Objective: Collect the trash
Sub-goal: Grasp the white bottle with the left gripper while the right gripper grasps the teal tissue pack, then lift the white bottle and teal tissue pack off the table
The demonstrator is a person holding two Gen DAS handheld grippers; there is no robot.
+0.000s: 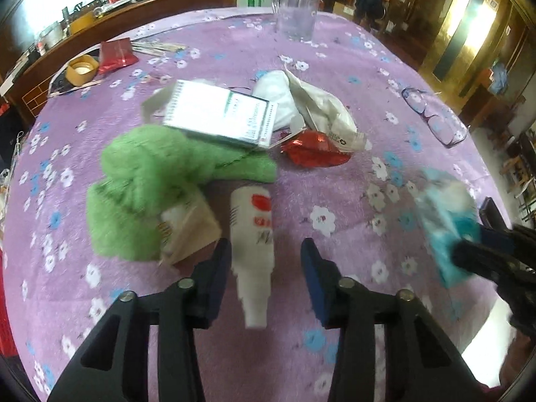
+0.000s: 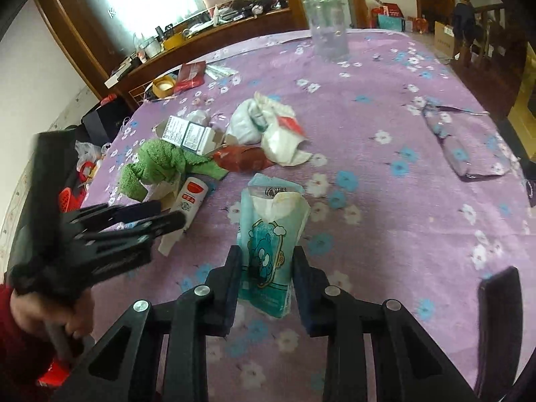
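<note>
A white bottle with a red label (image 1: 253, 231) lies on the purple flowered tablecloth (image 1: 335, 60). My left gripper (image 1: 264, 251) stands over it with the bottle between its fingers. The left pad is at the bottle's side and a gap shows at the right pad, so the gripper is open. My right gripper (image 2: 266, 258) is shut on a teal tissue pack with a cartoon print (image 2: 271, 234). In the left wrist view that pack (image 1: 445, 214) shows blurred at the right edge. The left gripper (image 2: 160, 221) and the bottle (image 2: 191, 197) also appear in the right wrist view.
A green towel (image 1: 147, 181) covers a beige paper packet (image 1: 187, 227) beside the bottle. Beyond lie a printed carton (image 1: 217, 117), a crumpled white bag (image 1: 315, 107) and a red foil wrapper (image 1: 311, 150). Glasses (image 1: 435, 117), a clear jug (image 1: 298, 6) and a tape roll (image 1: 82, 68) stand farther off.
</note>
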